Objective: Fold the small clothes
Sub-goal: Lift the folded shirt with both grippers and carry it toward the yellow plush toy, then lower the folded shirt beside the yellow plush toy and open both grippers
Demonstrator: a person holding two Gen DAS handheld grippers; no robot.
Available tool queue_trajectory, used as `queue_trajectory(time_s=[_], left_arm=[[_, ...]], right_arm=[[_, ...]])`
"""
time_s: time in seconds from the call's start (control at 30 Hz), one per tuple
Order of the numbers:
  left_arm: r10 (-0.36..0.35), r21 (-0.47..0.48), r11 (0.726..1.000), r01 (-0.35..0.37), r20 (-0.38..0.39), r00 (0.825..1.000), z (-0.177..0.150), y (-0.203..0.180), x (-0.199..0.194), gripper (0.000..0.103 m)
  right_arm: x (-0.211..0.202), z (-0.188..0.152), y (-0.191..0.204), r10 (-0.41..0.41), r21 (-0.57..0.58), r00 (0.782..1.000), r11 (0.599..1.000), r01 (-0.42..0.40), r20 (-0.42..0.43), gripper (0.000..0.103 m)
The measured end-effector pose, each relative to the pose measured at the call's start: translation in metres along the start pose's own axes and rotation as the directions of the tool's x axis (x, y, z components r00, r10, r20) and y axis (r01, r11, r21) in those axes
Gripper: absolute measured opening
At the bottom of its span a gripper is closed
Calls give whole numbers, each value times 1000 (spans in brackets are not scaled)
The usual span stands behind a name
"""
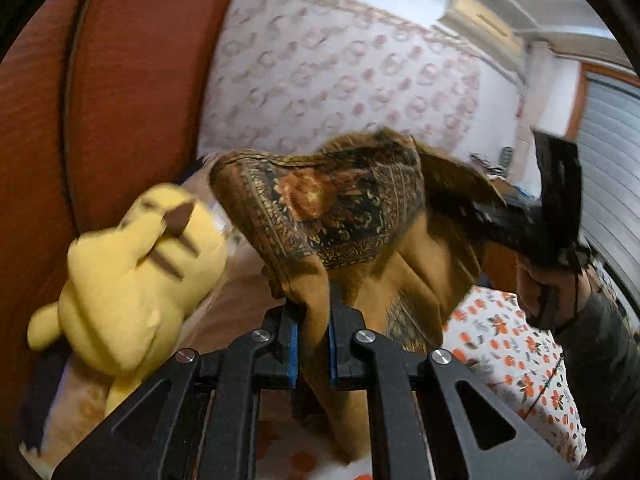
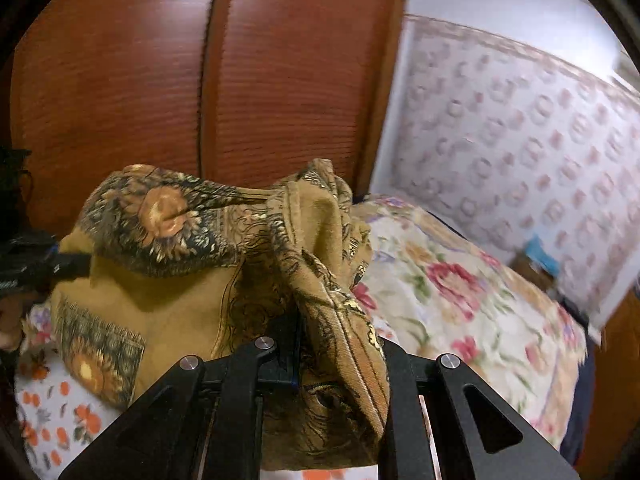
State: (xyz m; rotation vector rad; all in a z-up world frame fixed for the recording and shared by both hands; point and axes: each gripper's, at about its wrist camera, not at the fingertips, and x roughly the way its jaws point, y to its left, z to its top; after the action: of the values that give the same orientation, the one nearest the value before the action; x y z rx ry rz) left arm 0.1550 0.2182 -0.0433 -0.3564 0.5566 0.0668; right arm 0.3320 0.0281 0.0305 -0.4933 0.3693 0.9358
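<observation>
The left tool (image 1: 311, 336) is pinching a fold of the cloth (image 1: 344, 208), a mustard-brown piece printed with dark borders and orange flowers. The fabric passes between its blue-edged pads (image 1: 293, 350) and hangs down below them. From there the cloth rises and stretches across to the right tool (image 1: 480, 208), which in the left wrist view shows as a dark, blurred shape held by a hand (image 1: 544, 280); the far edge of the cloth appears to be caught in it.

In the right wrist view the cloth (image 2: 168, 280) bunches up over the right tool (image 2: 332, 364) and covers most of its fingers. A thick twisted ridge of fabric runs down between the tool's arms, so the tool seems to be clamped on it, though the fingertips themselves are hidden. At the left edge of that view the left tool (image 2: 60, 266) shows dark and blurred, gripping the opposite side of the cloth.

The cloth is lifted off the bed, held in the air between the two tools, sagging in the middle. Below it lies a white sheet (image 1: 520, 356) with small orange flowers. A larger floral blanket (image 2: 460, 292) lies to the right in the right wrist view. A yellow plush toy (image 1: 132, 280) sits to the left of the left tool, near a red-brown wooden wardrobe (image 2: 200, 80). Patterned wallpaper (image 1: 340, 64) covers the wall behind.
</observation>
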Motion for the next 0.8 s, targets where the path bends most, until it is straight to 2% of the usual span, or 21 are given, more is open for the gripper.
queue_trajectory(time_s=[0.1, 0.27, 0.43, 0.47, 0.6, 0.67, 0.73, 0.77, 0.8], left_arm=[[-1, -70, 998, -2, -36, 999, -16, 22, 11, 12], [22, -81, 996, -27, -64, 998, -28, 29, 19, 11], [65, -68, 995, -71, -89, 994, -34, 33, 21, 12], [74, -61, 995, -80, -94, 993, -36, 33, 22, 12], [100, -50, 993, -105, -106, 989, -42, 37, 23, 13], [111, -43, 992, -116, -111, 988, -42, 37, 23, 16], [112, -38, 992, -117, -110, 988, -40, 39, 20, 20], [116, -33, 992, -120, -111, 987, -38, 40, 20, 25], [122, -27, 992, -126, -113, 986, -37, 41, 18, 35]], right_arm=[[42, 16, 4, 19, -70, 999, 997, -21, -28, 12], [76, 34, -3, 55, -119, 996, 991, -63, -66, 12], [127, 53, -16, 88, -83, 990, 992, -97, -110, 14], [138, 58, -14, 98, -64, 989, 992, -105, -113, 17], [145, 61, -27, 93, 58, 985, 995, -85, -143, 45], [148, 67, -37, 72, 102, 988, 993, -58, -134, 49], [140, 71, -36, 20, 97, 995, 995, -11, -94, 54], [132, 73, -37, -33, 82, 997, 996, 38, -65, 55], [122, 73, -36, -85, 77, 996, 993, 87, -32, 58]])
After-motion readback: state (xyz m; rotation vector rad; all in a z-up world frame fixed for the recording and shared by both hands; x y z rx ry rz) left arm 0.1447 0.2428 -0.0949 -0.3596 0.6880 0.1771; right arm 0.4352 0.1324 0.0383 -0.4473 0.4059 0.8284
